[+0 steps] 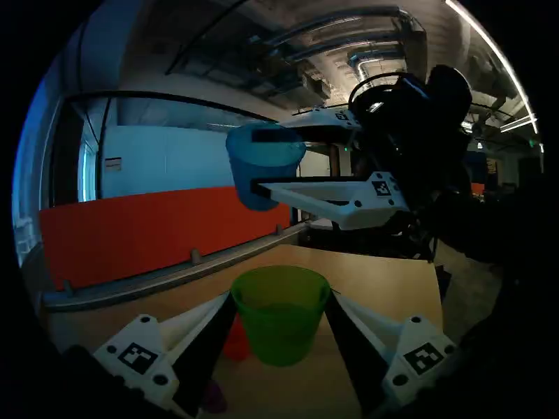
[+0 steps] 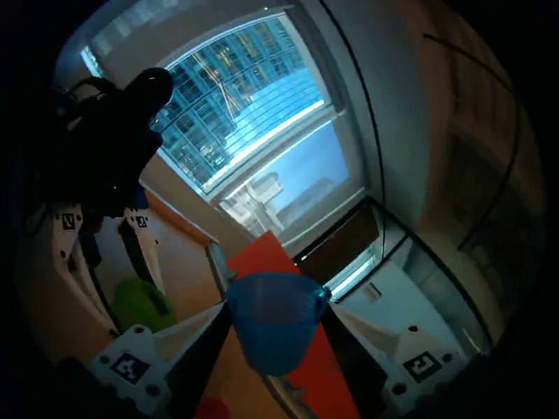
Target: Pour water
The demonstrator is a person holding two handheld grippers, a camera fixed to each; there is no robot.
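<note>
A green cup (image 1: pixel 281 321) stands upright between the fingers of my left gripper (image 1: pixel 281 314), which is shut on it just above the wooden table (image 1: pixel 381 279). Higher up and farther off hangs a translucent blue cup (image 1: pixel 264 164), gripped by my right gripper (image 1: pixel 269 157). The right gripper view has the blue cup (image 2: pixel 276 321) between the fingers of my right gripper (image 2: pixel 276 328), which press on its sides. Off to the left are the green cup (image 2: pixel 143 304) and my left gripper (image 2: pixel 136 307). I cannot tell whether either cup holds water.
A small red object (image 1: pixel 237 342) and a purple one (image 1: pixel 215 398) lie on the table by the left finger. An orange-red panel (image 1: pixel 140 230) with a rail runs along the table's far side. A dark-sleeved person (image 1: pixel 447 160) holds the right gripper. A large window (image 2: pixel 244 133) is overhead.
</note>
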